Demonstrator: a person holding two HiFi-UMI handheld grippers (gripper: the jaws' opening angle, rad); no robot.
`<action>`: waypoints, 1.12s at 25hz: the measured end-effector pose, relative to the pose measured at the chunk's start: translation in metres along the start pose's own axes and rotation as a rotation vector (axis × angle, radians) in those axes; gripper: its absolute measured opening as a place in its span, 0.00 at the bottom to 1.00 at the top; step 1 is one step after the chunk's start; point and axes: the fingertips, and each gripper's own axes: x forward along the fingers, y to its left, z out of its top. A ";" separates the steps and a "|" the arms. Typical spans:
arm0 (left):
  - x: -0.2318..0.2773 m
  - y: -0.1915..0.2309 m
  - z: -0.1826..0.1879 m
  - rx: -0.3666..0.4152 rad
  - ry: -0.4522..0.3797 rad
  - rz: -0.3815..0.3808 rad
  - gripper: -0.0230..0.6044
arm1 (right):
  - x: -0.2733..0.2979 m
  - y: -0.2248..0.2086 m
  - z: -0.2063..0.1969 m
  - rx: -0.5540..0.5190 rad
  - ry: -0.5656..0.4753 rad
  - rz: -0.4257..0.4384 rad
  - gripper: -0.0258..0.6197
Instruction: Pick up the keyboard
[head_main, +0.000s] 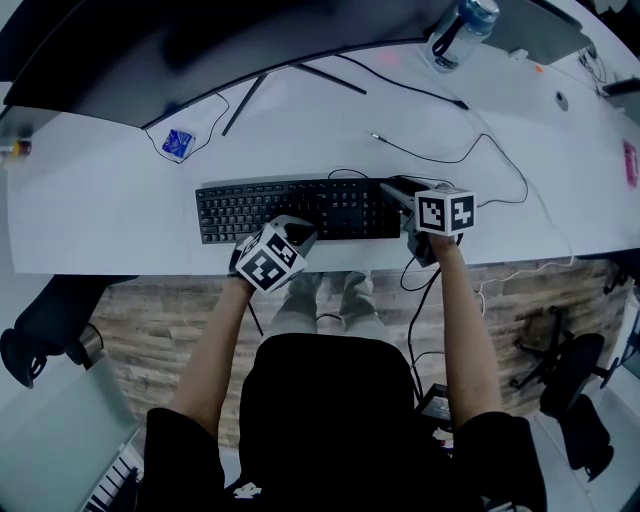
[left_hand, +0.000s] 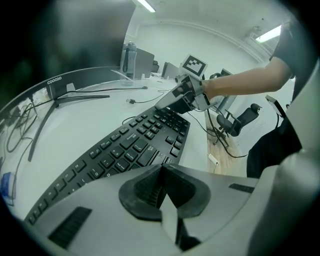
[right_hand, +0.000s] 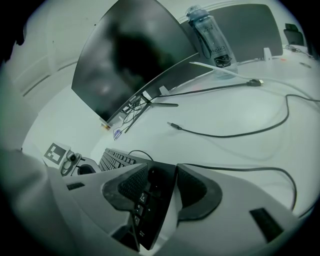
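Observation:
A black keyboard (head_main: 300, 208) lies flat on the white desk (head_main: 100, 200), parallel to its front edge. My right gripper (head_main: 396, 196) is at the keyboard's right end. In the right gripper view that end (right_hand: 150, 200) sits between the jaws of the right gripper (right_hand: 163, 170), which stand apart, with a thin pale gap beside the right pad. My left gripper (head_main: 300, 234) is over the keyboard's front edge near the middle. Its pads (left_hand: 150, 190) are pressed together with nothing between them, and the keys (left_hand: 130, 150) stretch away beyond them.
A curved monitor (head_main: 200, 50) stands at the back of the desk, with a water bottle (head_main: 462, 25) at the back right. Loose cables (head_main: 450, 155) run behind and to the right of the keyboard. A blue card (head_main: 178, 143) lies at the back left. The desk's front edge (head_main: 330, 268) is just below my hands.

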 end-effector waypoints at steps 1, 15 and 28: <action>0.000 0.000 -0.001 -0.005 0.004 -0.002 0.05 | 0.000 0.000 0.000 -0.002 -0.001 0.001 0.30; -0.001 0.000 -0.001 -0.009 -0.006 0.009 0.05 | -0.012 0.003 0.007 -0.047 -0.117 -0.044 0.28; -0.007 0.001 0.005 -0.040 -0.028 0.024 0.05 | -0.033 0.025 0.022 -0.195 -0.278 -0.079 0.27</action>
